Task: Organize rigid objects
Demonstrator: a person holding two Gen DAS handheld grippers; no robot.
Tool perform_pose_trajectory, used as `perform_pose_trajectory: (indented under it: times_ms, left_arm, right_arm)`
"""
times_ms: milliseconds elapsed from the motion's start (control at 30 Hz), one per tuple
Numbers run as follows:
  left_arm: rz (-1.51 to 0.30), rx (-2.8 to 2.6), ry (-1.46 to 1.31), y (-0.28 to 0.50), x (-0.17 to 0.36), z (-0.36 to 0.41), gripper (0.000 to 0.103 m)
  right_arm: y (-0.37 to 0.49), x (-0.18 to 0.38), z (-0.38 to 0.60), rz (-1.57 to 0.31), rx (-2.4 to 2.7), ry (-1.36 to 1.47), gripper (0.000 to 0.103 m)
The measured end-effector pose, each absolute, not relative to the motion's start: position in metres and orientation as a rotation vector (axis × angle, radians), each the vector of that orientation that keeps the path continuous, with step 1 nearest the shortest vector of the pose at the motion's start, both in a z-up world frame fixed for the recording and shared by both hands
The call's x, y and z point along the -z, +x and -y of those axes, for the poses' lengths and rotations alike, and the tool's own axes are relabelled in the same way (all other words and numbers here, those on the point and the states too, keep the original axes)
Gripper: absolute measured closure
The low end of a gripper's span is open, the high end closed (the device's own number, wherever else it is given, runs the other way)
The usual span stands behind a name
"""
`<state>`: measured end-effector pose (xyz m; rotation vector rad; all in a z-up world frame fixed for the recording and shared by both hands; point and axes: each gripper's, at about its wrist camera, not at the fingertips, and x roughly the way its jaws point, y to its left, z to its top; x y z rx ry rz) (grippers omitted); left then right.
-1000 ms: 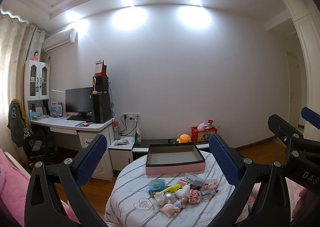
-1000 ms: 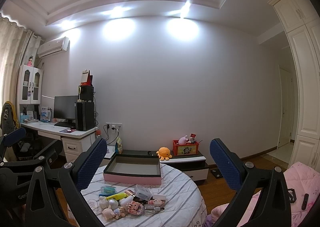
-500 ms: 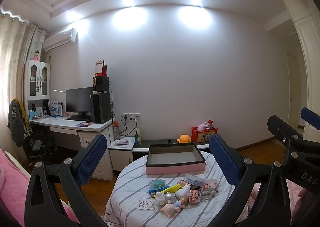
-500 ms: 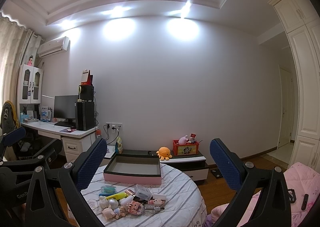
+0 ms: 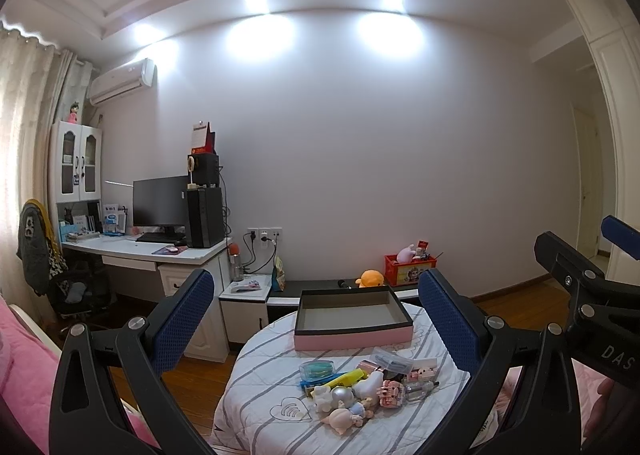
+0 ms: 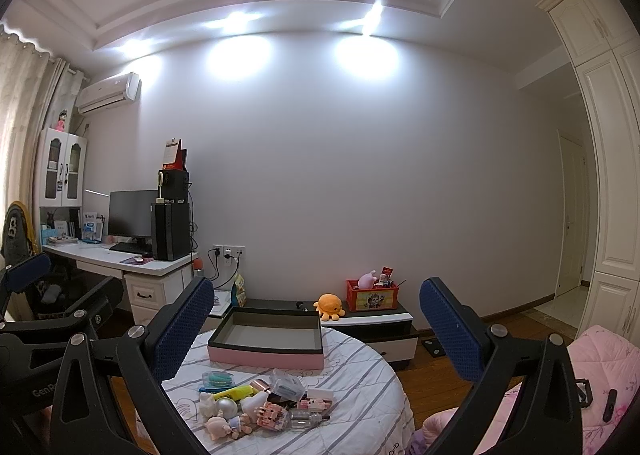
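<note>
Round table (image 6: 360, 407) with striped cloth, bearing an empty pink tray (image 6: 266, 347) behind a heap of small toys (image 6: 260, 403); right gripper (image 6: 316, 331) spread wide above, holding nothing.

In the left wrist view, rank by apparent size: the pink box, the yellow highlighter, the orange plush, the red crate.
1. pink box
2. red crate
3. yellow highlighter and orange plush look about alike; the highlighter lies nearer the camera, so I won't rank them.
</note>
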<state>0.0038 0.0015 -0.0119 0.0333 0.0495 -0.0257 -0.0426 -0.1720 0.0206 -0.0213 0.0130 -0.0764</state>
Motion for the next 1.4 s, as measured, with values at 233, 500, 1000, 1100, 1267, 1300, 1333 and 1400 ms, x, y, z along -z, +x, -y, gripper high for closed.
perform_pose_trajectory:
  times_ms: [233,500,1000,1100,1267,1300,1333,1400]
  left_arm:
    - [-0.051,0.024,0.037,0.0019,0.0116,-0.0034,0.000]
    - [-0.048,0.021,0.040,-0.0008,0.0102,-0.0054,0.000]
    - [-0.060,0.018,0.050,0.0003,0.0081,-0.0037,0.000]
    - [-0.061,0.015,0.056,0.0002,0.0074,-0.0030,0.000]
    - [-0.064,0.018,0.056,0.0012,0.0079,-0.0023,0.000]
    - [-0.067,0.020,0.059,0.0025,0.0084,-0.0013,0.000]
    - [-0.069,0.023,0.062,0.0039,0.0094,-0.0005,0.000]
    - [-0.075,0.024,0.067,0.0072,0.0123,0.0015,0.000]
  right_arm:
    - [-0.0415,-0.0209,0.1710,-0.009,0.077,-0.024,0.000]
    - [-0.0409,-0.0201,0.1714,-0.011,0.076,-0.025,0.000]
    - [-0.0384,-0.0190,0.1726,-0.020,0.076,-0.024,0.000]
    - [-0.0384,-0.0185,0.1730,-0.022,0.075,-0.023,0.000]
    - [-0.0382,-0.0166,0.1738,-0.026,0.075,-0.022,0.000]
    - [-0.0382,-0.0164,0.1737,-0.027,0.075,-0.022,0.000]
    - [-0.0377,-0.0159,0.1739,-0.029,0.076,-0.021,0.000]
    - [-0.0361,-0.0139,0.1748,-0.035,0.077,-0.020,0.000]
